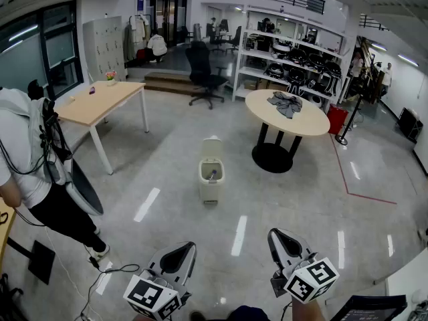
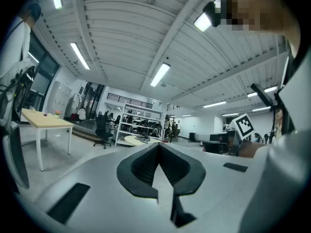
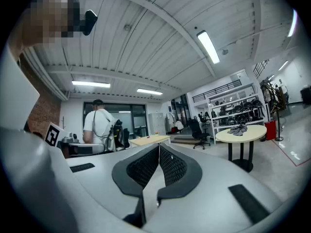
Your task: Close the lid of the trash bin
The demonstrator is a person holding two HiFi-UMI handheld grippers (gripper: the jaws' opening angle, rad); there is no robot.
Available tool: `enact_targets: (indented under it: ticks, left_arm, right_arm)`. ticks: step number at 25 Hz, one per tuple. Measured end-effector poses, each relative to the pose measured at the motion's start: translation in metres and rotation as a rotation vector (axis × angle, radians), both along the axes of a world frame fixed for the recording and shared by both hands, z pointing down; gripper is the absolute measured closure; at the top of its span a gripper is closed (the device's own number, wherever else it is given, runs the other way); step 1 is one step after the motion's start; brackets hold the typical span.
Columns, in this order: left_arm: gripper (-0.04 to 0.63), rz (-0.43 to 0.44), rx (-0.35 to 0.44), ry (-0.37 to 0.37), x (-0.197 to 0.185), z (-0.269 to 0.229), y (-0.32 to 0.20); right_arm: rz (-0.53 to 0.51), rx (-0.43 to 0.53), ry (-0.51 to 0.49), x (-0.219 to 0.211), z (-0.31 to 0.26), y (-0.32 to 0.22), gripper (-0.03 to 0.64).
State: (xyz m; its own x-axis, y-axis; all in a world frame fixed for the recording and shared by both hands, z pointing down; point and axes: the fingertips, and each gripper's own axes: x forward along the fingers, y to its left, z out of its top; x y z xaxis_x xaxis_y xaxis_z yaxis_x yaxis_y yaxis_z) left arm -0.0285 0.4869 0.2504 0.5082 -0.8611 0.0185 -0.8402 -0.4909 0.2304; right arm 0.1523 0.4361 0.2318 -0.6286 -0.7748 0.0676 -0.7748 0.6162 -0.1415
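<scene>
Head view puts the trash bin (image 1: pixel 211 178) well ahead of me on the floor, its lid (image 1: pixel 212 146) standing open. My left gripper (image 1: pixel 179 254) and right gripper (image 1: pixel 283 243) are both clenched, empty. A careless swat at the lid could topple the bin.

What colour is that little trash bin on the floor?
The trash bin is cream white; the head view shows it best.

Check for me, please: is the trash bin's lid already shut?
No, the lid stands raised behind the trash bin, whose top is open.
</scene>
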Motion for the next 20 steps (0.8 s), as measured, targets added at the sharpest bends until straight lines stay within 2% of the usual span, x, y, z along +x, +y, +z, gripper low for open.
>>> enact_targets:
  ticks: [6, 12, 16, 20]
  left_arm:
    - [0.595, 0.004, -0.004, -0.009, -0.015, 0.012, -0.037]
    - [0.595, 0.002, 0.004, -0.030, -0.006, 0.015, -0.104]
    - [0.595, -0.032, 0.029, -0.037, -0.003, 0.005, -0.164]
    - [0.595, -0.094, 0.022, -0.019, 0.004, 0.004, -0.225]
  right_arm:
    - [-0.005, -0.002, 0.022, -0.014, 0.007, -0.033, 0.609]
    - [-0.043, 0.022, -0.019, -0.012, 0.010, -0.102, 0.609]
    - [-0.059, 0.045, -0.022, -0.006, 0.004, -0.162, 0.609]
    - [-0.086, 0.057, -0.008, 0.007, 0.000, -0.220, 0.609]
